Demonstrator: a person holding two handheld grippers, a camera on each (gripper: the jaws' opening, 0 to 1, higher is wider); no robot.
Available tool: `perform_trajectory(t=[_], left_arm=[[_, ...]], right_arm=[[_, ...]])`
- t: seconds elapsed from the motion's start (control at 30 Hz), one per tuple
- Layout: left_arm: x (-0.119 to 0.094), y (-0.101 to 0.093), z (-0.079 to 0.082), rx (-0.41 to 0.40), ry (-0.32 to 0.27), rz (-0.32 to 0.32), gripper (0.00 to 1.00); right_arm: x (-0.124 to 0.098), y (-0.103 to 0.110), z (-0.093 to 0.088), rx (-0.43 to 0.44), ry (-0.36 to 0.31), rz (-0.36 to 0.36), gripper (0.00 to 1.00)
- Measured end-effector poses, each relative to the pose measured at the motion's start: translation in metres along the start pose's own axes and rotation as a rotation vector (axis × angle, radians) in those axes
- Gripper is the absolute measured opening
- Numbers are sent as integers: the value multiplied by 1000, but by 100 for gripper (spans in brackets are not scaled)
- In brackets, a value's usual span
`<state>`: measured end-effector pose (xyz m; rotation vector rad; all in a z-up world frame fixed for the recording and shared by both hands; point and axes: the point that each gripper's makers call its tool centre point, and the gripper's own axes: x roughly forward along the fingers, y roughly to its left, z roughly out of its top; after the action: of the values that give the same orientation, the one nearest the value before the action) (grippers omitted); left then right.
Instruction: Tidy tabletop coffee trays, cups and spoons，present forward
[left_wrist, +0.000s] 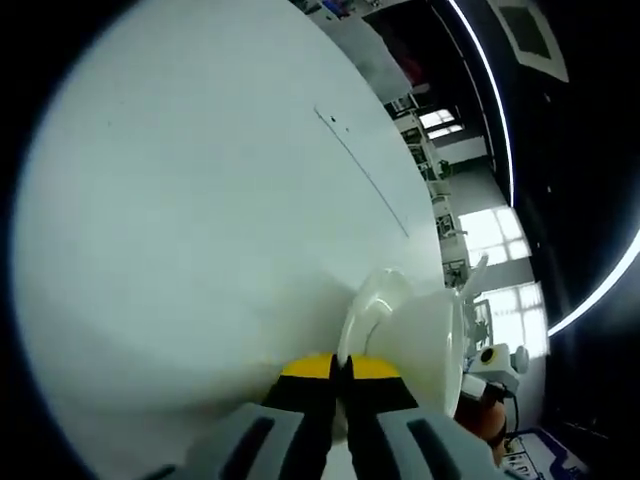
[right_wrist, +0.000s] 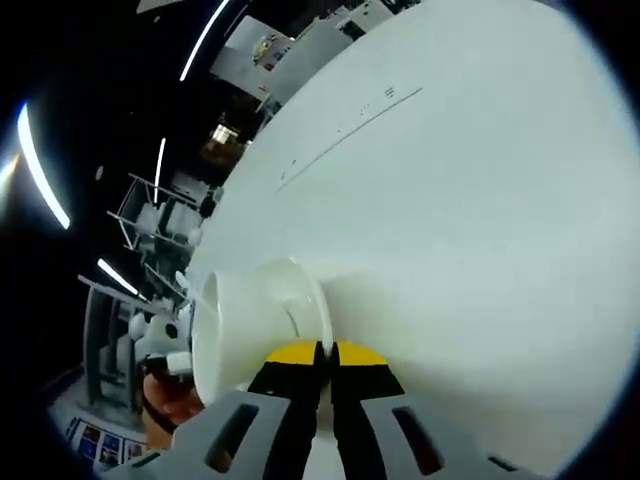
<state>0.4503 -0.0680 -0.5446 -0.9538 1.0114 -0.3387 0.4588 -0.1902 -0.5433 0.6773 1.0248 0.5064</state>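
Note:
In the left gripper view, a white cup (left_wrist: 430, 340) hangs close over the white tabletop (left_wrist: 200, 220). My left gripper (left_wrist: 343, 365) is shut, its yellow-tipped jaws pinching what looks like the cup's curved handle (left_wrist: 368, 305). In the right gripper view, a white cup (right_wrist: 245, 330) lies sideways to the camera with its mouth to the left. My right gripper (right_wrist: 325, 352) is shut on the cup's near side, where a thin ridge like a handle (right_wrist: 300, 310) shows. I cannot tell whether these are two cups or one.
A thin seam line crosses the table (left_wrist: 365, 175), also visible as a seam line (right_wrist: 345, 135). Past the table edge are shelves and bright windows (left_wrist: 500, 230) and racks (right_wrist: 150, 230). A hand with another device (right_wrist: 165, 385) shows beyond the cup, and so does a hand (left_wrist: 490, 415).

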Motion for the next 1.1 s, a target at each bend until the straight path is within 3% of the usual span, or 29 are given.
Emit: perform_trajectory(t=[0.07,0.33,0.8,1.1], left_arm=[[4,-1,16,2,-11,7,5],[17,-5,42,5,-35,11,5],[29,-3,38,-27,-36,14,5],[36,1,47,-28,-45,13,5]], right_arm=[[4,2,7,7,0,0,4],[17,4,30,20,-15,-1,4],[22,-3,26,34,-23,-27,4],[27,-11,34,33,-31,-34,5]])
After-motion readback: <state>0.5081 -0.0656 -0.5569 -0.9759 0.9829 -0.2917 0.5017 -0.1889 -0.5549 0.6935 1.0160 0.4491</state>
